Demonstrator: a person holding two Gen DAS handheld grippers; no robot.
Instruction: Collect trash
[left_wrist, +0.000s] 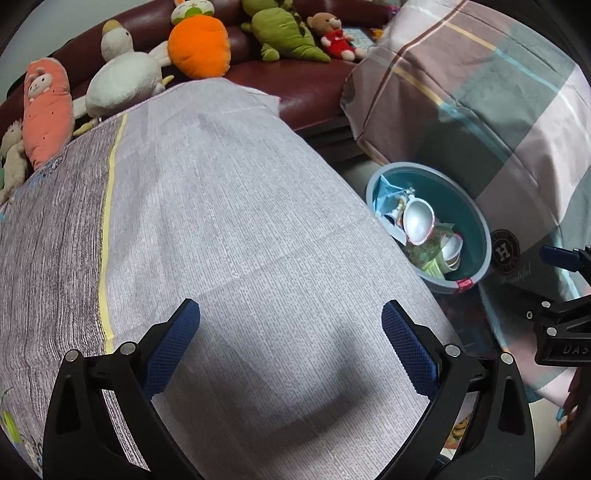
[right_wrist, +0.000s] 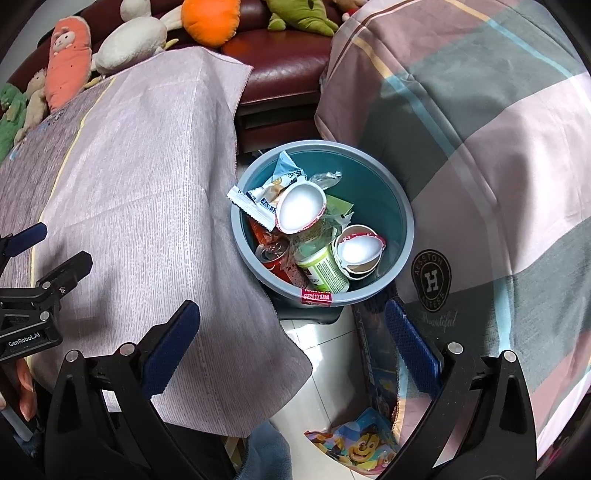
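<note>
Floor gap holds bin (right_wrist: 400, 236) between 2 draped edges

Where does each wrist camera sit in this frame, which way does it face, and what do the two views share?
Left wrist: on the left gripper, open, looking down over the grey cloth; the right gripper's tip shows at the right edge.
Right wrist: on the right gripper, open, looking down into the trash bin; a hand holds the other gripper at the left.
Shared: bin, cloth, plaid cover, plush toys.
</note>
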